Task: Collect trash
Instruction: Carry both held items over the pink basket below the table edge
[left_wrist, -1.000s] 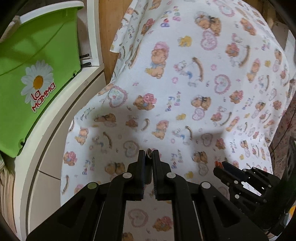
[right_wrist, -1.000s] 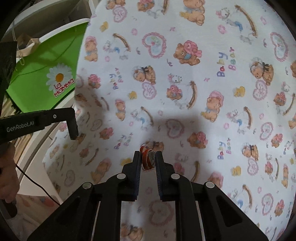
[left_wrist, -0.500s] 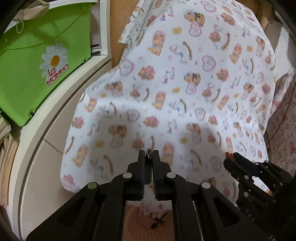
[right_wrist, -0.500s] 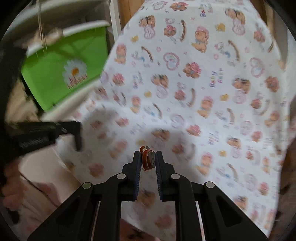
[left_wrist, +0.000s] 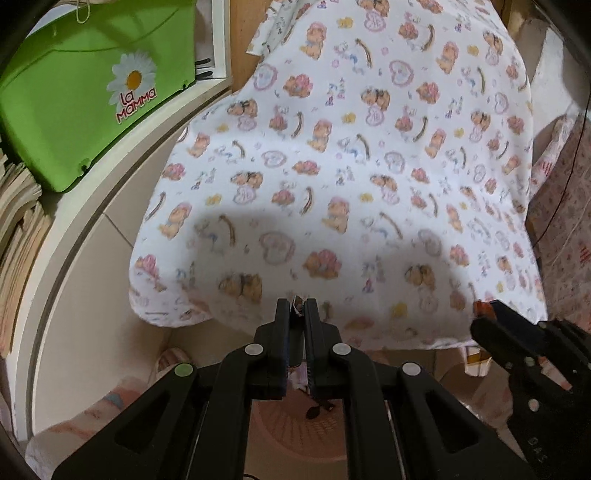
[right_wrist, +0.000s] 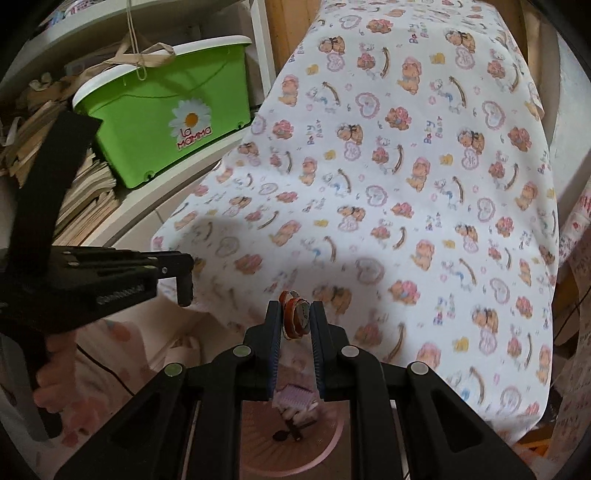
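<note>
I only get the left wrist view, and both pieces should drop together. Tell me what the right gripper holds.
Observer: The right gripper is shut on a crumpled orange-and-white wrapper.
Operator: Confirm it is over the bin.
Observer: The pink bin shows directly below its fingers, past the cloth's edge.
Operator: Report what is in the bin.
Observer: A pale purple ridged piece lies in it, with some dark bits.
</note>
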